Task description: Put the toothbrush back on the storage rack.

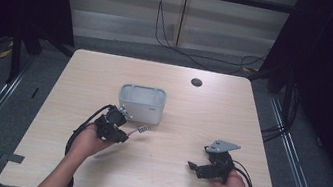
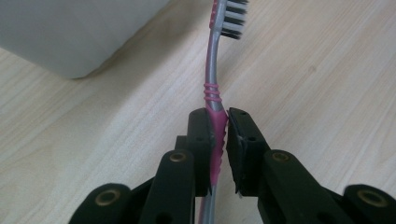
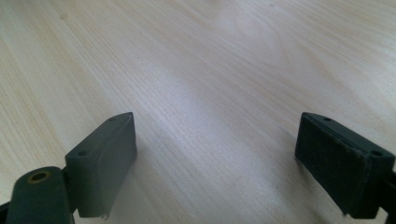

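- beside the grey bin (image 1: pixel 141 103), left tool (image 2: pixel 219 135) clamped on a toothbrush (image 2: pixel 214 88) handle, head just above the tabletop (image 1: pixel 167 174).
- right tool (image 3: pixel 215 163) spread apart, idle.
- likely next: lift brush over the bin rim.

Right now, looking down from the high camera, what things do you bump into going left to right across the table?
Left gripper → toothbrush, its bristle head poking out → right gripper.

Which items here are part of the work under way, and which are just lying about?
In play: toothbrush, clamped in the left gripper; grey container beside it, probably.
Idle or background: right gripper, open above the bare table; the table's black hole cover.
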`<state>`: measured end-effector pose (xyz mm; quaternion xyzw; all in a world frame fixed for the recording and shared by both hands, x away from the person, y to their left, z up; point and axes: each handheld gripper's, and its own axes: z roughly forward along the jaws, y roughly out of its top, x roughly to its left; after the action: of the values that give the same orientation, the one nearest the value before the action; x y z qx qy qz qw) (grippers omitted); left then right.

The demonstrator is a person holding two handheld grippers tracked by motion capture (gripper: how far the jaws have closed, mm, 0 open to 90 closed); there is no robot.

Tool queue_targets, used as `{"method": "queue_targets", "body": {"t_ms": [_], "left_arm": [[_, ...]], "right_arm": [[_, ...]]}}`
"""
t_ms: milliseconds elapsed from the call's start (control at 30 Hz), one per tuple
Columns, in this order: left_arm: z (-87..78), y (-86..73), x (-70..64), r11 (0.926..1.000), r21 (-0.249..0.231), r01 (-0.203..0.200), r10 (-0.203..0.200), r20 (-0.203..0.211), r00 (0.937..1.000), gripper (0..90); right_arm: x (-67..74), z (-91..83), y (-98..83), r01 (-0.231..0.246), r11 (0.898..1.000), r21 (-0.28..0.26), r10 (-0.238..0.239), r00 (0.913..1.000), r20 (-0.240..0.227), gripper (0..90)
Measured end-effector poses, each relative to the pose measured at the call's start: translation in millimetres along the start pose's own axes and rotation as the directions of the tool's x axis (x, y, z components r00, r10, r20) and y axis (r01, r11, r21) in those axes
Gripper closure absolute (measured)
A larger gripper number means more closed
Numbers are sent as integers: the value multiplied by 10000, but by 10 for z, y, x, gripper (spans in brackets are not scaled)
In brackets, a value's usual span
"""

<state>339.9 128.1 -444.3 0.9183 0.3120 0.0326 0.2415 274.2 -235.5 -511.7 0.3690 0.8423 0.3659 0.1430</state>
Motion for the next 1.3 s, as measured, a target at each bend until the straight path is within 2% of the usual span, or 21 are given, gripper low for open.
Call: {"method": "queue_targets", "body": {"t_ms": [267, 500, 767, 1067, 1133, 1200, 1233, 1300], "left_arm": [[-79, -1, 24, 9988, -481, 97, -99, -35, 9999, 799], [-194, 17, 40, 9923, -1211, 253, -260, -44, 9997, 799], [-277, 24, 66, 9800, -1924, 518, -559, -156, 9983, 799], [-337, 24, 82, 9718, -2273, 629, -708, -267, 9971, 799], [-358, 18, 93, 9653, -2503, 746, -857, -334, 9958, 800], [-368, 17, 99, 9644, -2539, 744, -859, -345, 9957, 799], [-386, 14, 106, 9596, -2683, 843, -973, -356, 9946, 800], [-404, 12, 114, 9556, -2809, 890, -1040, -389, 9938, 799]], "right_arm": [[1, -1, 0, -17, 10000, 10, 17, 10000, -6, 121], [1, -1, 0, -10, 10000, 7, 10, 10000, -3, 121], [0, 0, 0, 0, 10000, -1, 0, 10000, 0, 122], [1, 0, 0, -9, 10000, 4, 9, 10000, -3, 121], [0, 0, 0, -2, 10000, 0, 2, 10000, 1, 121], [1, 0, 0, -9, 10000, 5, 9, 10000, -3, 121], [0, 0, 0, -5, 10000, 2, 5, 10000, -2, 122], [0, 0, 0, -1, 10000, -3, 1, 10000, -1, 122]]}}
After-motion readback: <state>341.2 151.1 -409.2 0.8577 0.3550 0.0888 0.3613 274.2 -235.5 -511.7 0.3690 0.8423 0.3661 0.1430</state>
